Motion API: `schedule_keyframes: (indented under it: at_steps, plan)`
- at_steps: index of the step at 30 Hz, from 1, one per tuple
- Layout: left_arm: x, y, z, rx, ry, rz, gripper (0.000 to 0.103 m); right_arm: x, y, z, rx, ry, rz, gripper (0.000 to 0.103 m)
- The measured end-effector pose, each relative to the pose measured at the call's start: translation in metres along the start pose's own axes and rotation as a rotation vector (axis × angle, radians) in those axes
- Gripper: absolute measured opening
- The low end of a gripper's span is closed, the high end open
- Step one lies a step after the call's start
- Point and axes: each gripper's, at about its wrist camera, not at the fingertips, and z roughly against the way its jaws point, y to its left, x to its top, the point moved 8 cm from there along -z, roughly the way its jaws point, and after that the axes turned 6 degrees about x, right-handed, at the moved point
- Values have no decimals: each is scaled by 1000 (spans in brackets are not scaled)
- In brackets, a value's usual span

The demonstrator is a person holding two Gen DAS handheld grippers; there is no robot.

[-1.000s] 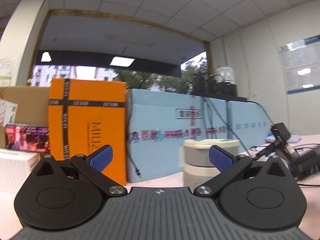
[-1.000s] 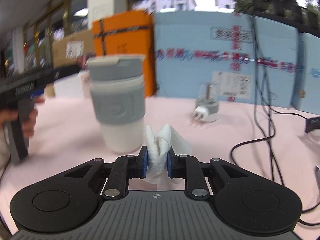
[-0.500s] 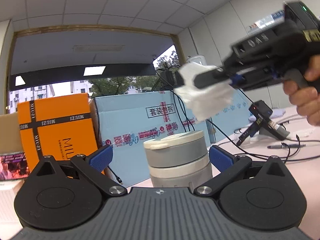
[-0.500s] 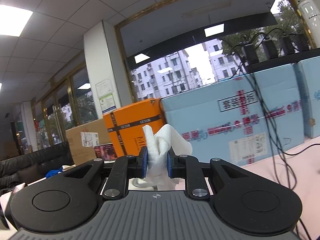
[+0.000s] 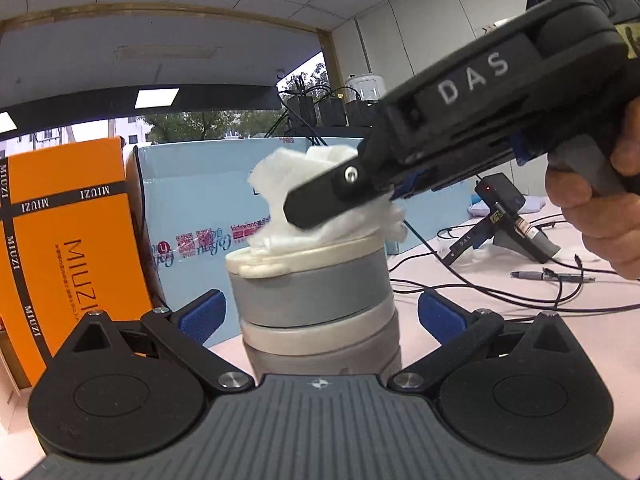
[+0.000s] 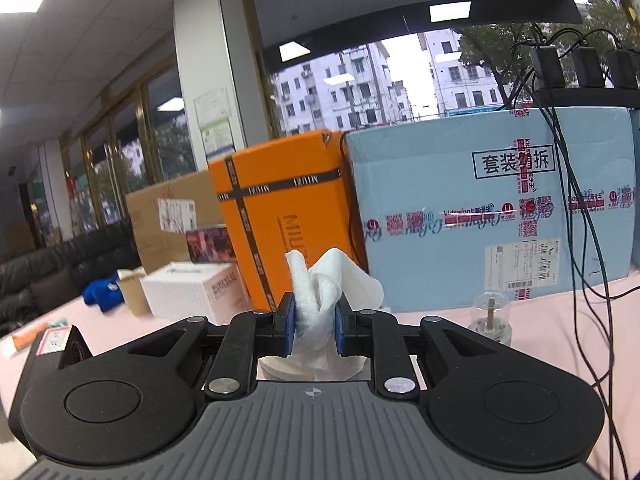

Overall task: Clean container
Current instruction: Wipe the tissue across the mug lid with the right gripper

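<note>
The container is a cream cup with a grey lid and sleeve [image 5: 312, 288]; it stands upright between the open fingers of my left gripper [image 5: 320, 314], whose blue pads [image 5: 202, 314] do not touch it. My right gripper [image 6: 315, 326] is shut on a crumpled white tissue [image 6: 320, 292]. In the left wrist view the right gripper comes in from the upper right and presses the tissue [image 5: 288, 200] onto the cup's lid. In the right wrist view only a sliver of the lid [image 6: 288, 366] shows below the tissue.
An orange box [image 5: 60, 248] and a light blue carton [image 5: 208, 200] stand close behind the cup. Black cables [image 5: 500, 292], a pen [image 5: 552, 277] and a small black device [image 5: 508, 216] lie on the pink table to the right. A small glass dome [image 6: 490, 318] stands by the carton.
My left gripper has moved closer, so the cup now sits between its fingers. My right gripper has come down with the tissue onto the lid.
</note>
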Motion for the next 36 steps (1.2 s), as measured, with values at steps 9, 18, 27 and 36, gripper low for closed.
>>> schedule_keyframes:
  at_steps: [9, 18, 27, 36]
  plan:
    - [3, 13, 10, 4, -40, 26, 96, -20, 15, -1, -81, 10, 64, 18]
    - [4, 5, 17, -12, -71, -6, 79, -17, 18, -5, -119, -9, 92, 38]
    - [3, 0, 20, 13, -88, -19, 79, -19, 22, -15, -116, 12, 127, 17]
    - [3, 0, 21, 15, -93, -20, 79, -14, -2, -12, -176, 13, 84, 17]
